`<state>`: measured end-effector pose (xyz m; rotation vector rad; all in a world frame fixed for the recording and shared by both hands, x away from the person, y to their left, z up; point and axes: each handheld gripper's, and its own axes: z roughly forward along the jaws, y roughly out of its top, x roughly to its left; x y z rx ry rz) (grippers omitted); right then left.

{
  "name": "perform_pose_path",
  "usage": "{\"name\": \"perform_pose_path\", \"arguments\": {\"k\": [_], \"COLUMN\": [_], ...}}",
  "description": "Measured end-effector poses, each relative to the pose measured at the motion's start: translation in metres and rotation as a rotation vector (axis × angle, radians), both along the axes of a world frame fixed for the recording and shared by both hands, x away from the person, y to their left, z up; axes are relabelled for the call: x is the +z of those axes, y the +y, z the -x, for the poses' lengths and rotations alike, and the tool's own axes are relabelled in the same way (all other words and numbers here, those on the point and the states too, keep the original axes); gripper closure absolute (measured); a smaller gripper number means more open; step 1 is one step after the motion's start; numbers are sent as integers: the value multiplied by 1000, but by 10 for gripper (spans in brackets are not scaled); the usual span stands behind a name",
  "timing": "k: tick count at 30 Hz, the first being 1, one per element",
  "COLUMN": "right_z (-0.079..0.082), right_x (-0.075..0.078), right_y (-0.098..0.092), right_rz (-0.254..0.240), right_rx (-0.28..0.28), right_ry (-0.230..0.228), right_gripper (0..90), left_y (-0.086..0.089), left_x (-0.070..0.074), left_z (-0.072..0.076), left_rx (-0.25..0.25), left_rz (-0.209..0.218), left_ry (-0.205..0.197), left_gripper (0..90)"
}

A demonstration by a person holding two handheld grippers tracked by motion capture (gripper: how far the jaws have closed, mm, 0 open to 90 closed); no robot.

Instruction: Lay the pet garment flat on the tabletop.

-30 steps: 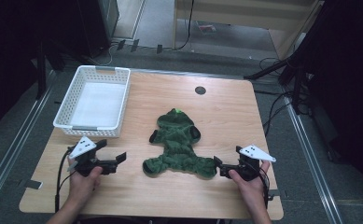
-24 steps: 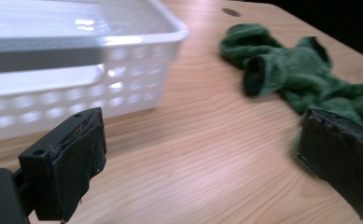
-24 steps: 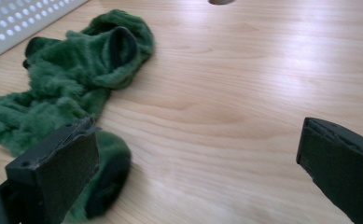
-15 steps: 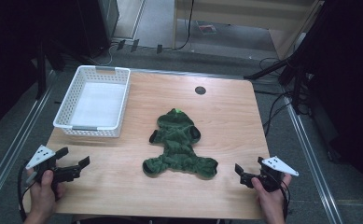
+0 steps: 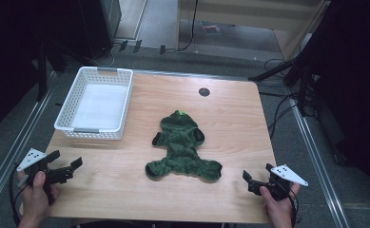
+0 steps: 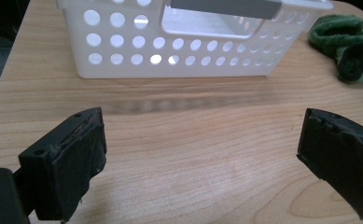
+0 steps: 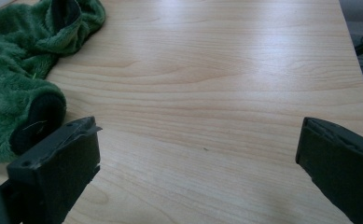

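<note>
The light wooden table [image 5: 125,190] carries two things: a white perforated plastic basket [image 5: 73,127] at its far left, empty inside, and a dark green fleecy pet garment with a hood and four short legs [image 5: 182,147], spread flat near the middle. The garment lies wholly on the bare wood, apart from the basket and to its right, hood end toward the far edge and leg ends toward the person. The left gripper [image 5: 68,167] hovers at the near left corner, jaws spread wide with nothing between them; its own view looks across bare wood at the basket's near wall [image 6: 179,51], with a bit of the garment [image 6: 342,42] at the upper right. The right gripper [image 5: 248,180] sits at the near right edge, just beside the garment's nearest leg but not touching it, jaws likewise wide apart and empty; that leg's dark cuff [image 7: 37,121] shows close to its left jaw. Judging from this layout, the handling of the garment is not yet begun: nothing is grasped, lifted or folded, and the basket holds nothing.
</note>
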<state>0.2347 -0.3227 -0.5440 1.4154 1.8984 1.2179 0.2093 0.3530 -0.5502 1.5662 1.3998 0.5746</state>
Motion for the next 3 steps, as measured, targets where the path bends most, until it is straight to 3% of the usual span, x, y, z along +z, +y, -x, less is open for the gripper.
{"name": "perform_pose_path", "arguments": {"k": [3], "right_z": [0], "right_x": [0], "right_y": [1], "right_rz": [8], "right_rx": [8], "right_ry": [2], "right_gripper": [0], "left_y": [-1], "left_x": [-1], "left_z": [-1], "left_rx": [-2], "left_rz": [-5], "left_ry": [4], "left_gripper": [16]}}
